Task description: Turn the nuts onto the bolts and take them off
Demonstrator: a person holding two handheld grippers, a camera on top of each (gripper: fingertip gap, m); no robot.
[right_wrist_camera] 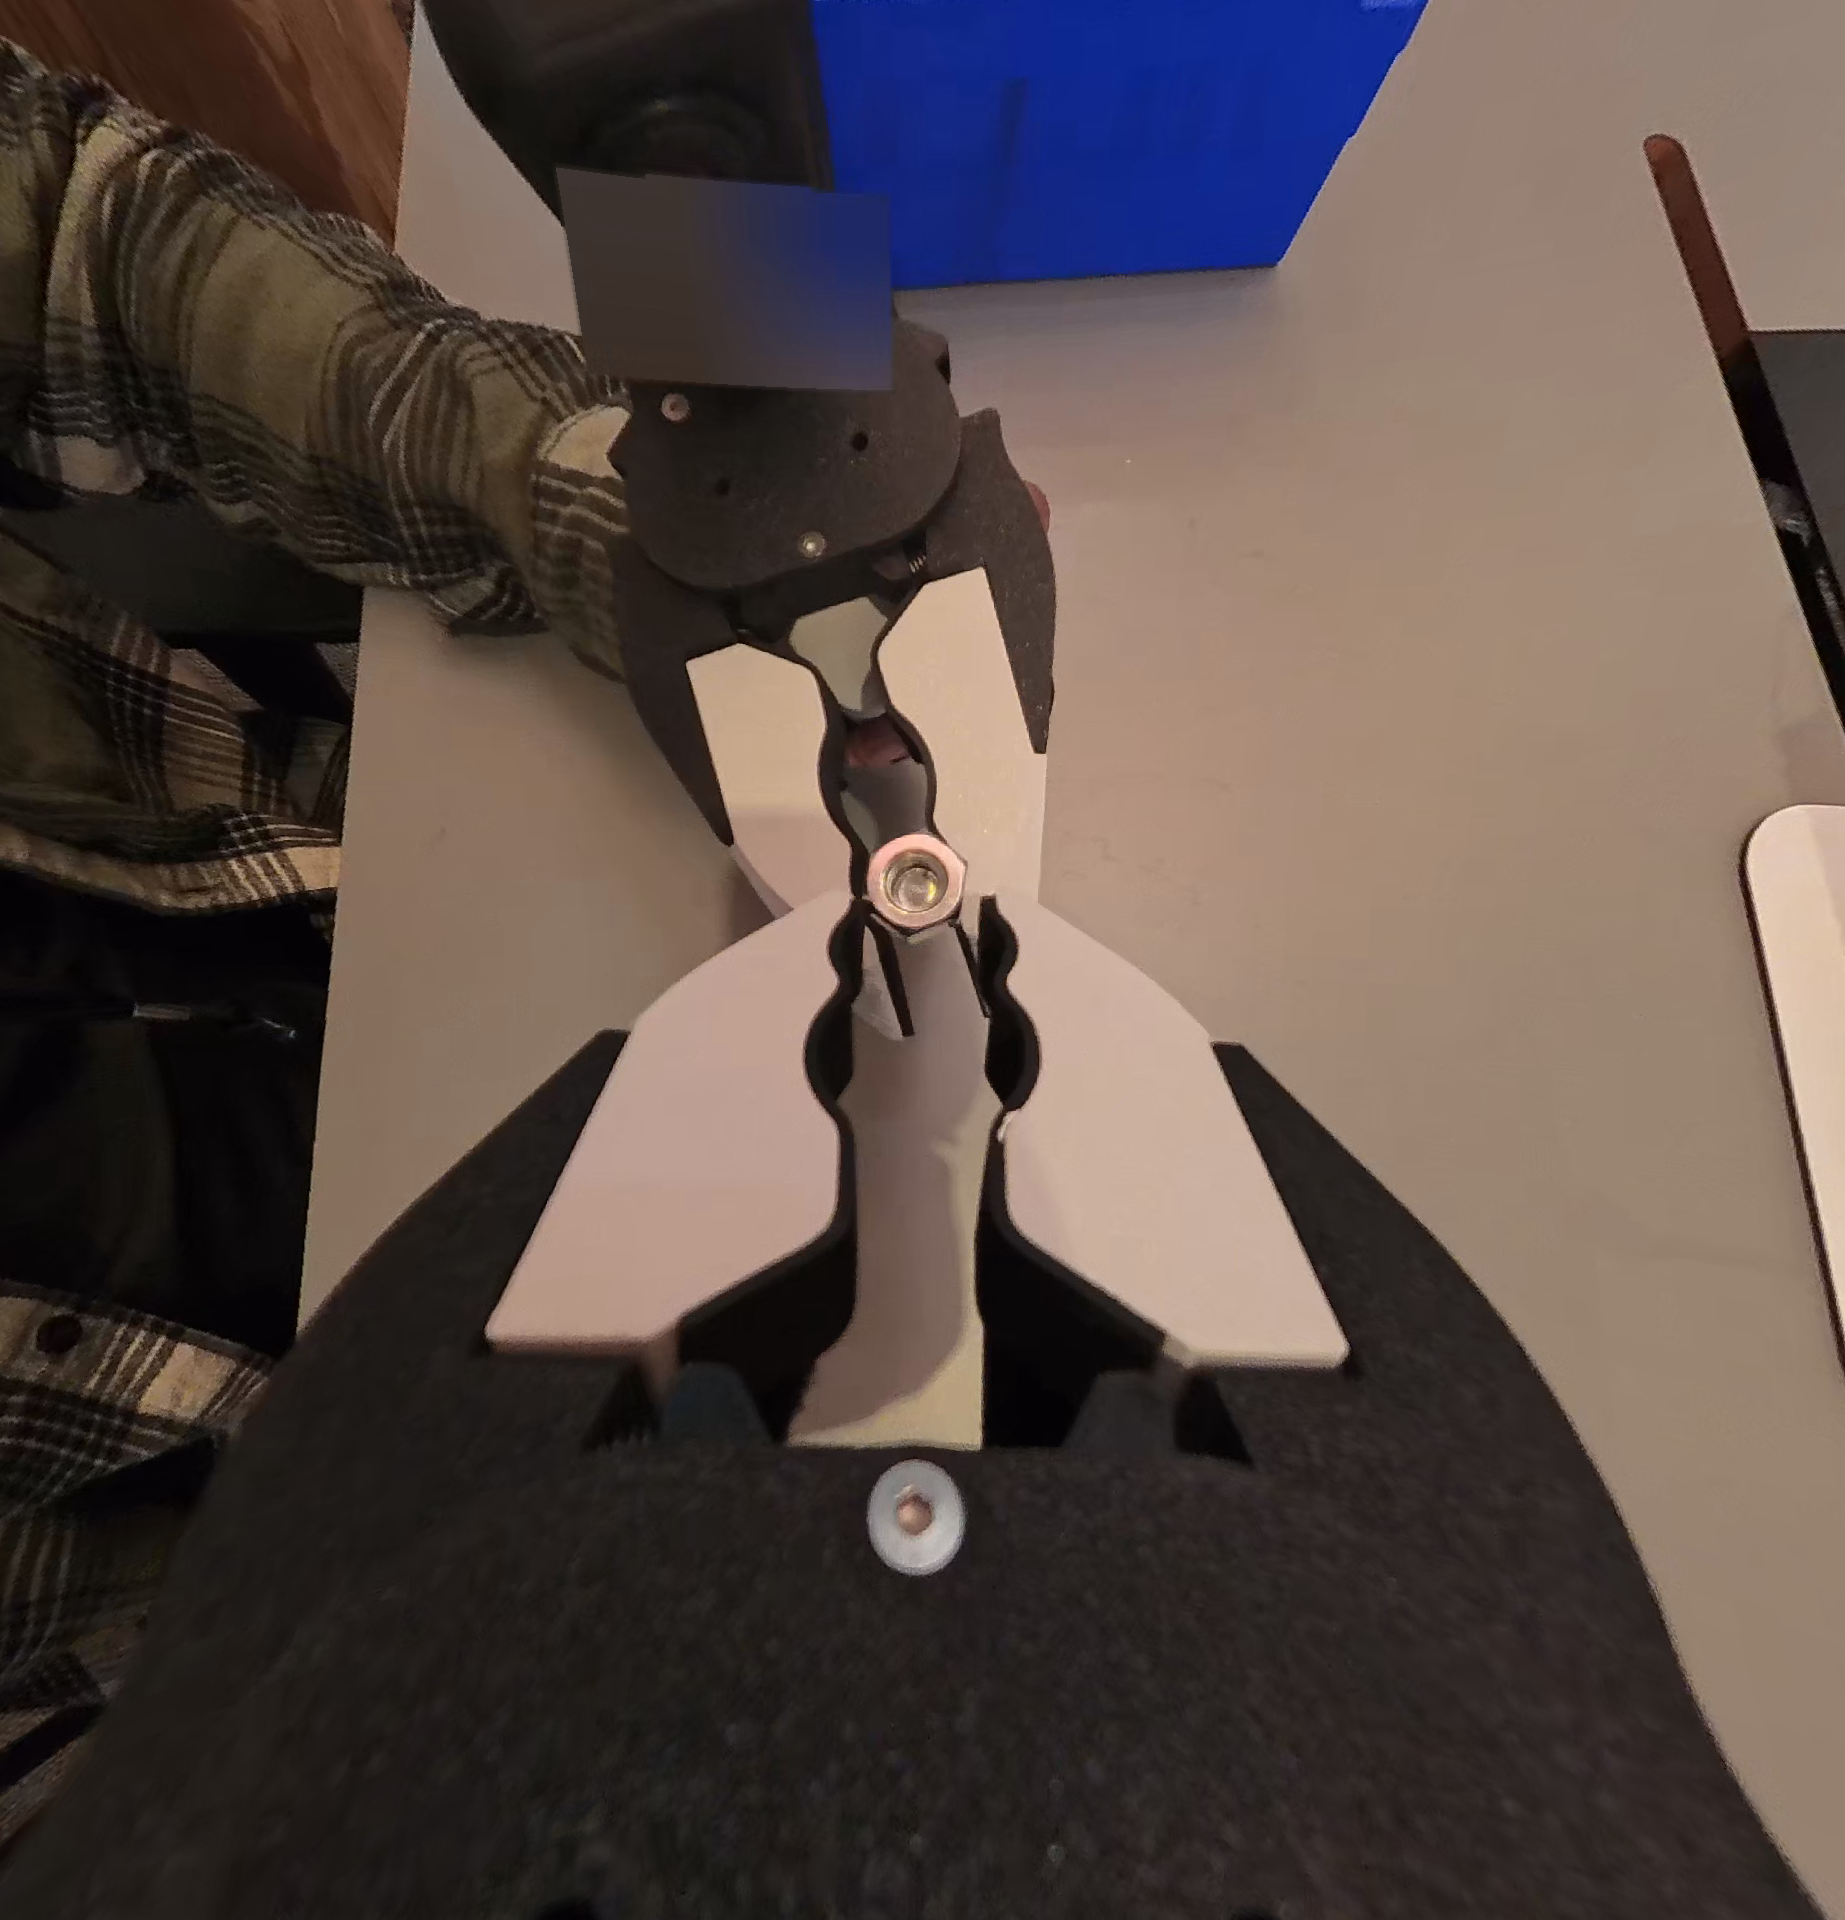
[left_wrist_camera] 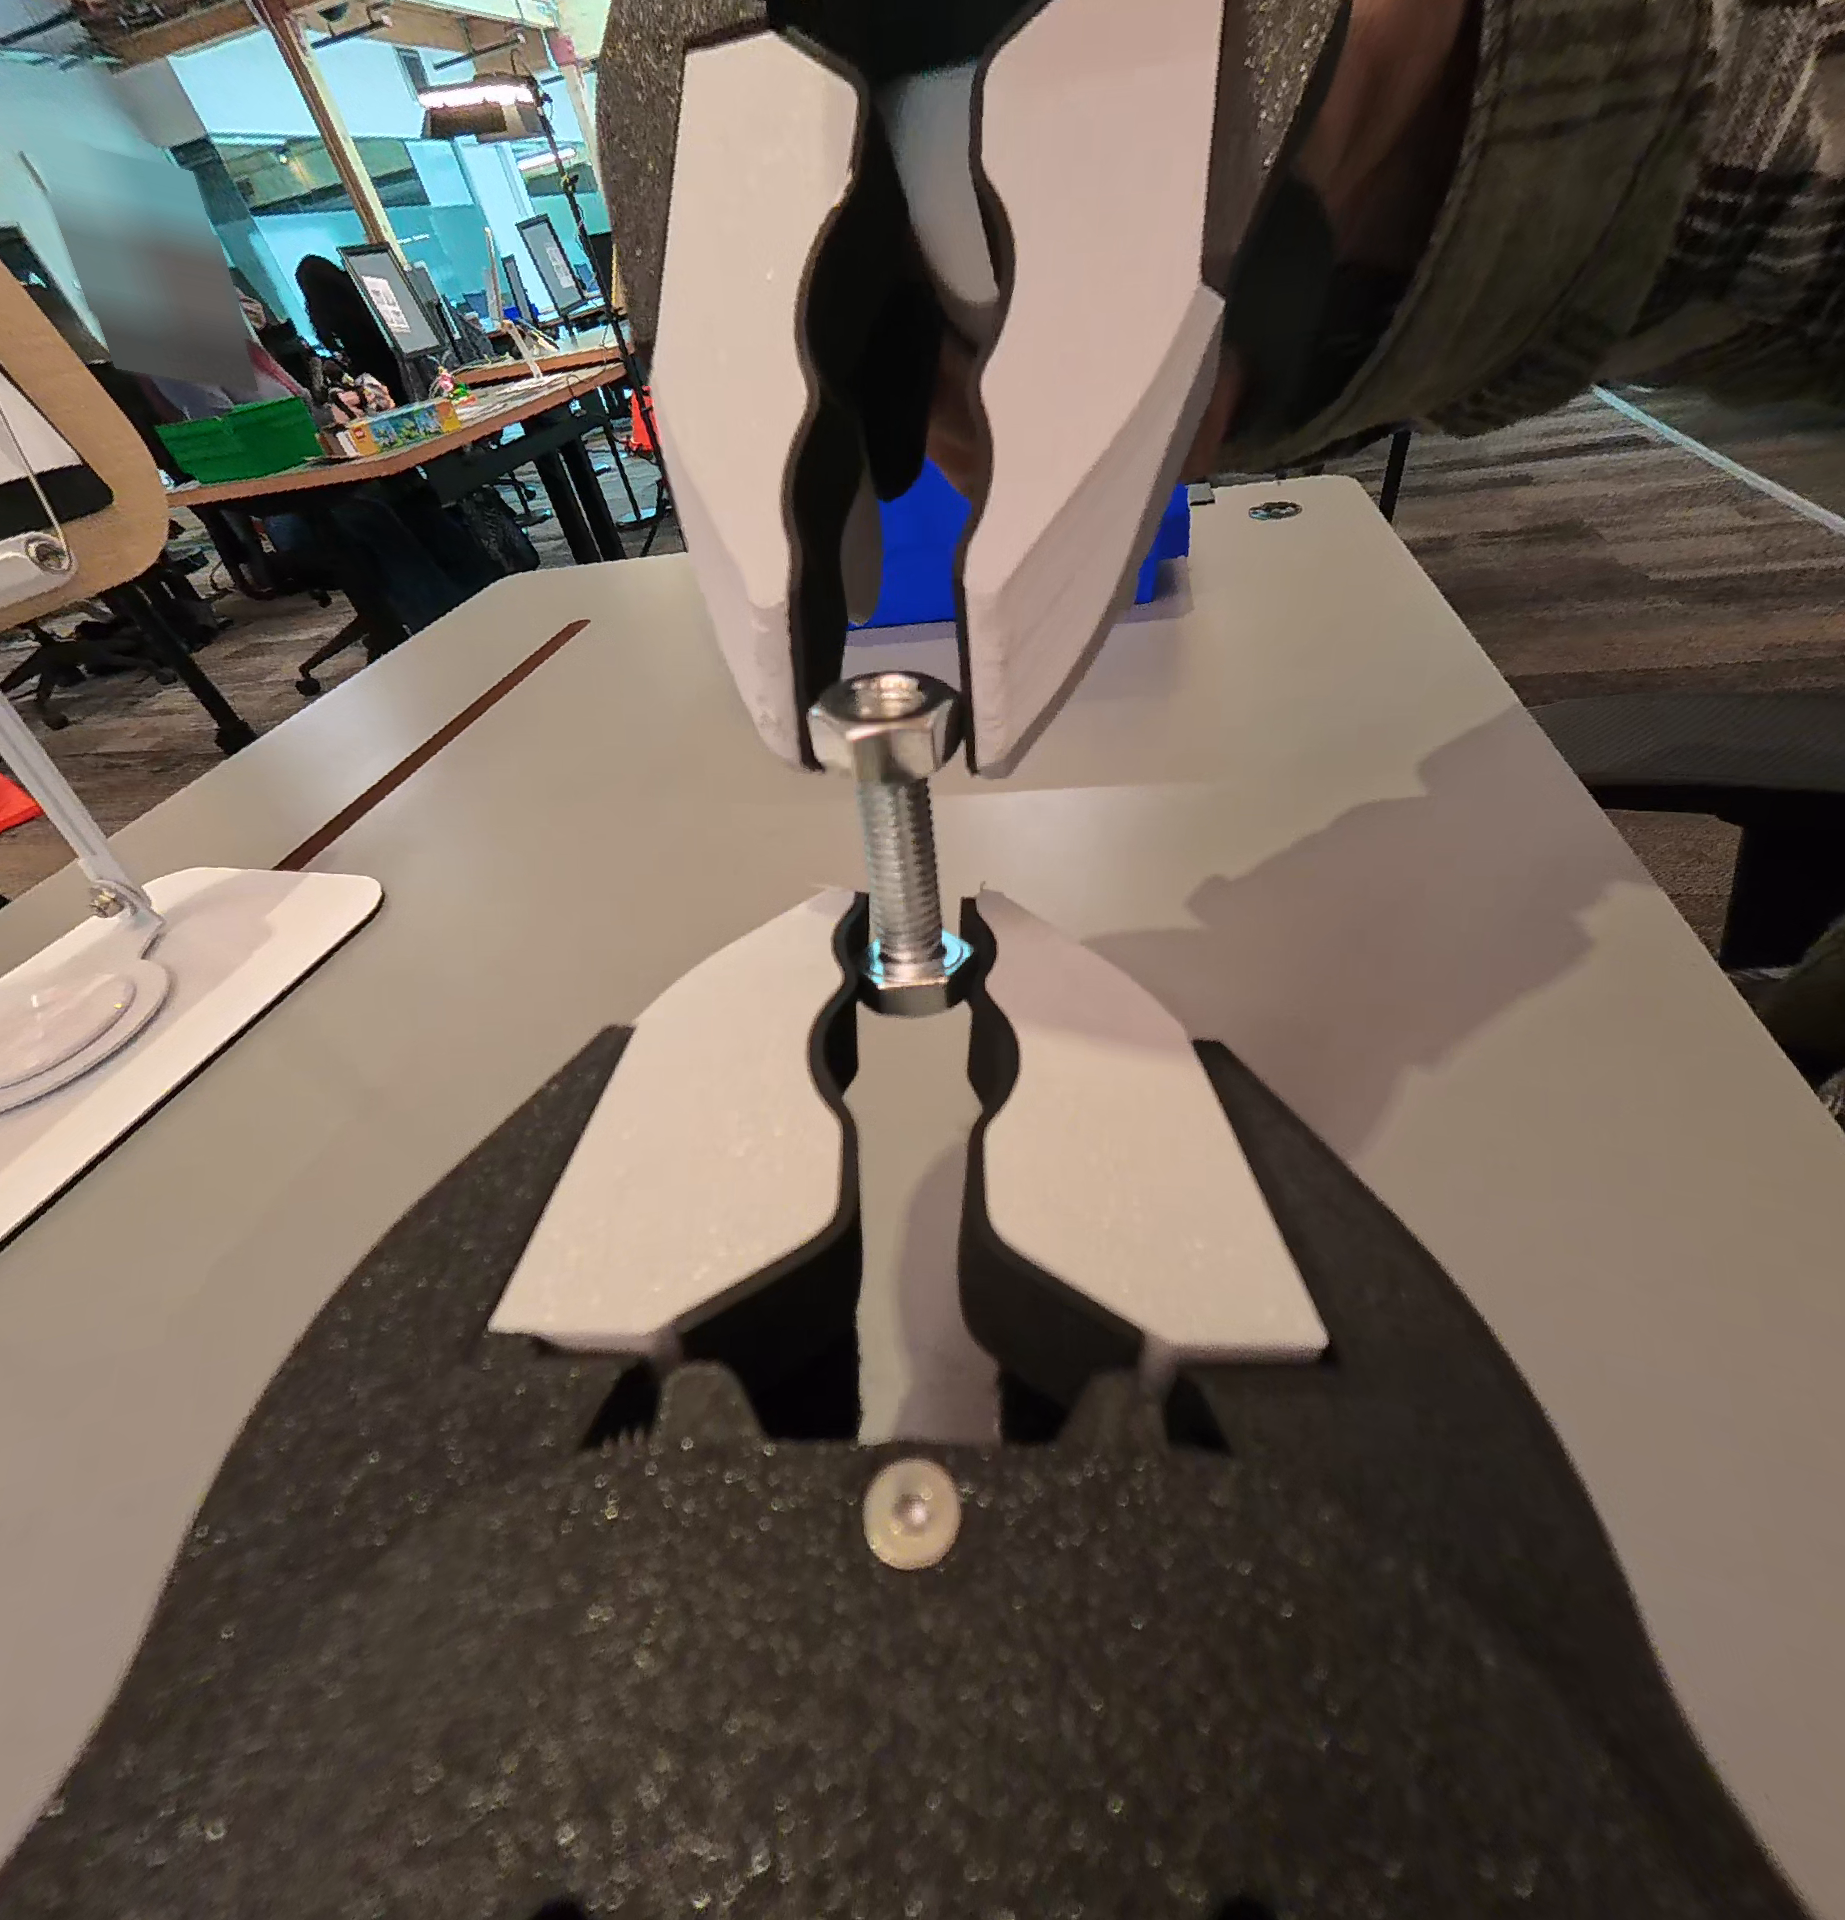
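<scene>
A silver bolt (left_wrist_camera: 897, 852) stands upright above the grey table (left_wrist_camera: 1365, 1039). My left gripper (left_wrist_camera: 907, 920) is shut on the bolt's hex head (left_wrist_camera: 907, 982) at the lower end. My right gripper (left_wrist_camera: 887, 753) comes down from above with its fingertips closed on the hex nut (left_wrist_camera: 885, 717) at the top of the thread. In the right wrist view I look straight down on the nut (right_wrist_camera: 913, 888), gripped at my right gripper (right_wrist_camera: 916, 920). The bolt's end shows in the nut's hole. The left gripper's fingers (right_wrist_camera: 991, 727) reach in from the far side below it.
A blue bin (right_wrist_camera: 1053, 135) stands on the table behind the grippers and also shows in the left wrist view (left_wrist_camera: 923, 561). A white stand base (left_wrist_camera: 170, 987) lies to the left. A person's plaid sleeve (right_wrist_camera: 222, 343) holds the left gripper. A dark slot (left_wrist_camera: 430, 743) crosses the tabletop. My hands' fingertips stand some 4 centimeters from each other.
</scene>
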